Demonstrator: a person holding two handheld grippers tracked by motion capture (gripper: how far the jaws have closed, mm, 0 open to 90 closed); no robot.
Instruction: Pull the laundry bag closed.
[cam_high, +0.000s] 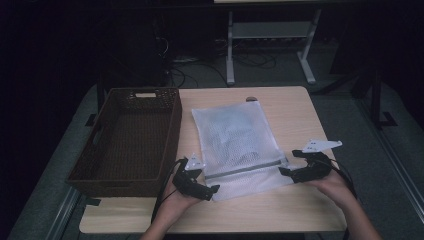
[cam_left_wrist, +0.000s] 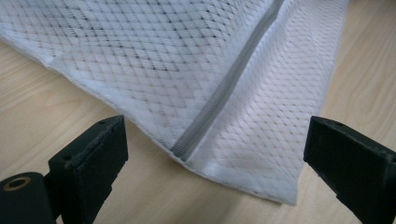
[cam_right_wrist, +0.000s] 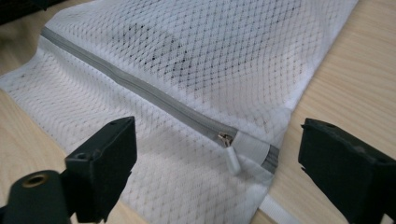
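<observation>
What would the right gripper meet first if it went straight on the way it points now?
Probably the white mesh bag, at its zipper pull: the open right gripper points straight at that corner, though how far off it is remains unclear.

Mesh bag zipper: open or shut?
Shut. The grey zipper runs closed across the mesh bag, with the white pull tab parked at its end beside the right gripper.

No readable text, label, brand, number or sign anywhere. Small pale patch at the far rim of the brown basket (cam_high: 145, 94): blank at this size, too small to tell. Mesh bag (cam_high: 239, 145), zipper pull (cam_right_wrist: 231, 161) and wooden worktop (cam_high: 295, 120): unmarked.
</observation>
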